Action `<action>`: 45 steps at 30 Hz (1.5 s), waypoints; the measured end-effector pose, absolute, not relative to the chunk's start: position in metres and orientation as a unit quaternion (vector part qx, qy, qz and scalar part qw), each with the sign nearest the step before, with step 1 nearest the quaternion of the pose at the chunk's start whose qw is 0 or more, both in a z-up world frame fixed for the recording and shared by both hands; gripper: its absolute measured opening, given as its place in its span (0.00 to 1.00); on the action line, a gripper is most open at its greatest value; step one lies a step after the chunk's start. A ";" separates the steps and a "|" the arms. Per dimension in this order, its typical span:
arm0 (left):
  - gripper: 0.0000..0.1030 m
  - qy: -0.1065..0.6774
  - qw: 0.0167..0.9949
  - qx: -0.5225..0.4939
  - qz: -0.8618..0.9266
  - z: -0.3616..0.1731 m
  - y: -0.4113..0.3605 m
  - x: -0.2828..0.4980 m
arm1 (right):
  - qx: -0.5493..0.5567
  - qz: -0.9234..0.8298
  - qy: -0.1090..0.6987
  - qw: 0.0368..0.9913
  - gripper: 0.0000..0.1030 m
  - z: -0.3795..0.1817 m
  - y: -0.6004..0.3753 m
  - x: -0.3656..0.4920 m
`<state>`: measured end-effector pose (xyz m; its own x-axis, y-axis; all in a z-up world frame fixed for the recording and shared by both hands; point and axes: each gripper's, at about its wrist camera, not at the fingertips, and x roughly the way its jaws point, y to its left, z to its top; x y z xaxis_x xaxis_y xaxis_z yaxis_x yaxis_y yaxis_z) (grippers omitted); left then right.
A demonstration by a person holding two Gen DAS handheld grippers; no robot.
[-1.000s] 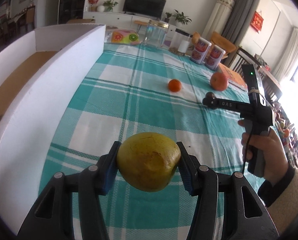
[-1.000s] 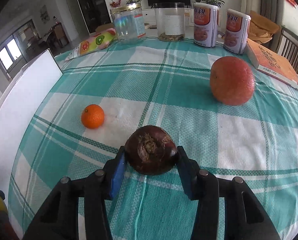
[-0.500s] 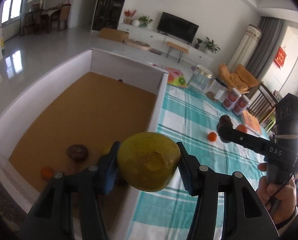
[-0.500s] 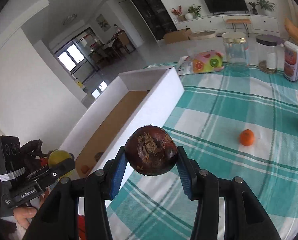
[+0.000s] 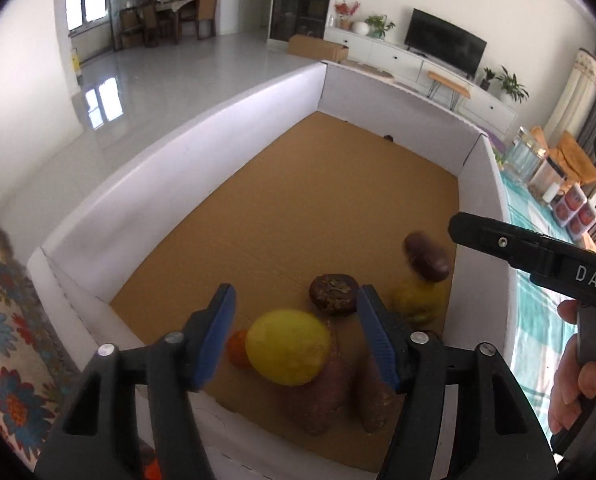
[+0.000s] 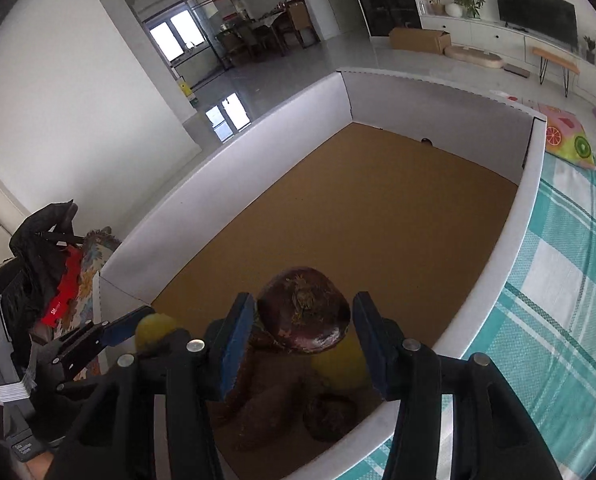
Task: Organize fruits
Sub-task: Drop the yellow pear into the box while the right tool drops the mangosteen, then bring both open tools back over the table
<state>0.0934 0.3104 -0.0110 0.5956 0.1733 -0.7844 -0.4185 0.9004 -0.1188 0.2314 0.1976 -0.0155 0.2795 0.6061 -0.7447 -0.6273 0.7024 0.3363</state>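
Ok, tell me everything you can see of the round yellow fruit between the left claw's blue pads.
The round yellow fruit has smooth, matte, evenly bright skin with no stem or mark showing. It sits between the left claw and its opening blue pads, with a gap on each side, so it looks released, above the brown cardboard floor of the white-walled box. It overlaps a small orange fruit and brown sweet potatoes; contact cannot be told.

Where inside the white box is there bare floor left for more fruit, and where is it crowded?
The brown floor is bare from the far wall back toward the middle. The near corner is crowded: yellow fruit, dark fruits, sweet potatoes, a small orange.
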 end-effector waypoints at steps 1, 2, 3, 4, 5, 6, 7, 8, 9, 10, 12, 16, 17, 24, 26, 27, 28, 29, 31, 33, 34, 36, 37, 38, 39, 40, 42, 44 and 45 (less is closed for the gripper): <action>0.72 0.409 0.885 -0.148 0.168 -0.006 0.307 0.093 | -0.001 0.381 0.453 0.806 0.75 -0.012 0.185 0.233; 0.74 0.400 0.889 -0.146 0.166 0.000 0.302 0.092 | 0.009 0.378 0.446 0.811 0.80 -0.009 0.172 0.233; 0.76 0.390 0.895 -0.142 0.163 0.006 0.295 0.090 | 0.018 0.374 0.438 0.817 0.80 -0.006 0.155 0.234; 0.81 0.382 0.900 -0.138 0.157 0.012 0.285 0.090 | 0.025 0.368 0.429 0.825 0.80 -0.003 0.135 0.234; 0.84 0.374 0.906 -0.133 0.148 0.017 0.275 0.090 | 0.030 0.358 0.421 0.833 0.83 -0.002 0.114 0.233; 0.86 0.367 0.911 -0.128 0.134 0.022 0.260 0.090 | 0.034 0.344 0.415 0.842 0.85 -0.004 0.091 0.232; 0.89 0.362 0.916 -0.122 0.119 0.026 0.245 0.091 | 0.035 0.325 0.410 0.851 0.90 -0.007 0.064 0.230; 0.91 0.360 0.920 -0.113 0.102 0.030 0.229 0.093 | 0.033 0.304 0.408 0.860 0.90 -0.014 0.039 0.227; 0.92 0.358 0.924 -0.103 0.084 0.032 0.211 0.095 | 0.027 0.280 0.409 0.868 0.90 -0.022 0.010 0.225; 0.93 0.358 0.927 -0.090 0.069 0.033 0.193 0.097 | 0.021 0.255 0.414 0.874 0.90 -0.032 -0.018 0.223; 0.93 0.358 0.931 -0.054 0.046 0.033 0.158 0.102 | 0.009 0.203 0.425 0.882 0.90 -0.053 -0.072 0.214; 0.93 0.360 0.932 0.009 0.023 0.029 0.104 0.111 | -0.027 0.104 0.443 0.890 0.90 -0.085 -0.168 0.191; 0.93 0.361 0.932 0.017 0.014 0.028 0.094 0.111 | -0.031 0.087 0.446 0.890 0.90 -0.090 -0.187 0.186; 0.93 0.364 0.929 0.058 -0.011 0.022 0.044 0.112 | -0.018 0.028 0.458 0.888 0.90 -0.107 -0.264 0.149; 0.93 0.364 0.929 0.064 -0.014 0.021 0.037 0.112 | -0.011 0.021 0.458 0.889 0.90 -0.112 -0.268 0.146; 0.93 0.364 0.929 0.066 -0.015 0.021 0.035 0.112 | -0.007 0.019 0.457 0.889 0.90 -0.114 -0.269 0.144; 0.93 0.364 0.929 0.068 -0.015 0.020 0.033 0.113 | -0.007 0.018 0.451 0.893 0.91 -0.116 -0.269 0.143; 0.93 0.364 0.929 0.069 -0.015 0.018 0.032 0.114 | -0.007 0.016 0.448 0.894 0.91 -0.115 -0.269 0.143; 0.93 0.370 0.927 0.066 -0.016 0.012 0.032 0.116 | -0.008 0.012 0.447 0.894 0.91 -0.116 -0.266 0.146; 0.93 0.382 0.922 0.054 -0.023 0.002 0.034 0.120 | -0.002 0.008 0.448 0.894 0.91 -0.116 -0.268 0.146; 0.93 0.390 0.919 0.044 -0.028 -0.006 0.035 0.122 | 0.001 0.004 0.448 0.894 0.91 -0.116 -0.269 0.146; 0.93 0.410 0.911 0.021 -0.038 -0.024 0.037 0.127 | 0.001 -0.002 0.451 0.893 0.93 -0.117 -0.269 0.147; 0.93 0.420 0.906 0.010 -0.043 -0.033 0.037 0.128 | -0.002 -0.005 0.452 0.892 0.94 -0.117 -0.269 0.148; 0.93 0.428 0.903 0.000 -0.048 -0.041 0.036 0.129 | -0.004 -0.007 0.452 0.892 0.95 -0.117 -0.268 0.148; 0.93 0.434 0.900 -0.007 -0.051 -0.049 0.036 0.128 | -0.004 -0.009 0.452 0.892 0.95 -0.117 -0.268 0.148; 0.93 0.439 0.897 -0.011 -0.053 -0.055 0.034 0.128 | -0.004 -0.009 0.452 0.892 0.95 -0.117 -0.268 0.148; 0.93 0.444 0.894 -0.016 -0.056 -0.064 0.031 0.126 | -0.001 -0.008 0.453 0.892 0.95 -0.118 -0.269 0.149; 0.93 0.444 0.894 -0.021 -0.058 -0.068 0.030 0.124 | 0.000 -0.008 0.452 0.892 0.95 -0.118 -0.269 0.149; 0.93 0.443 0.894 -0.025 -0.059 -0.069 0.030 0.124 | -0.001 -0.008 0.453 0.892 0.95 -0.118 -0.270 0.149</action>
